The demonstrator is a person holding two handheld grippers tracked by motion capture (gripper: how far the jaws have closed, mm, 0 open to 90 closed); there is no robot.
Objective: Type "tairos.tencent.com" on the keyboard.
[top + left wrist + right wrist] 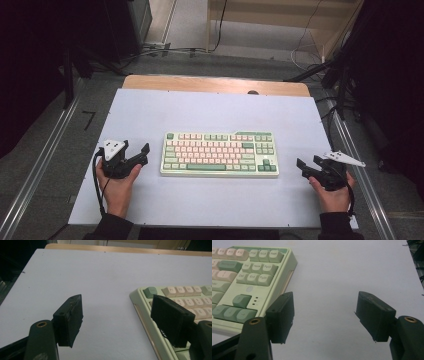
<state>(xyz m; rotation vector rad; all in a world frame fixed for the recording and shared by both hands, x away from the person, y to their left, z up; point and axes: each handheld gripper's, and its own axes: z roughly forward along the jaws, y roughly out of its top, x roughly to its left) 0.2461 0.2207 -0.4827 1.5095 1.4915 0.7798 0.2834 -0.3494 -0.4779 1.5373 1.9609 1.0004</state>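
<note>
Hand-held gripper on the left (141, 153) rests low on the white tabletop (150, 110) just beside the left end of the mechanical keyboard (219, 154), its jaws spread wide with nothing between them; in the left gripper view one jaw sits over bare tabletop and the other hangs in front of the keyboard's (175, 305) near-left corner. The right hand-held gripper (309, 164) mirrors it near the right end, jaws likewise apart and empty, and in the right gripper view the arrow-key corner of the keyboard (249, 282) lies just beyond its left jaw.

The keyboard lies flat at the middle of the tabletop, square to the person, pale green case with pink and green keycaps. It looks rigid and fairly heavy for its size, so it should not flex. The keycaps would likely pop off or depress if pinched, and the smooth plastic may slip. The short end walls of the case seem the safest hold, one gripper at each end.
</note>
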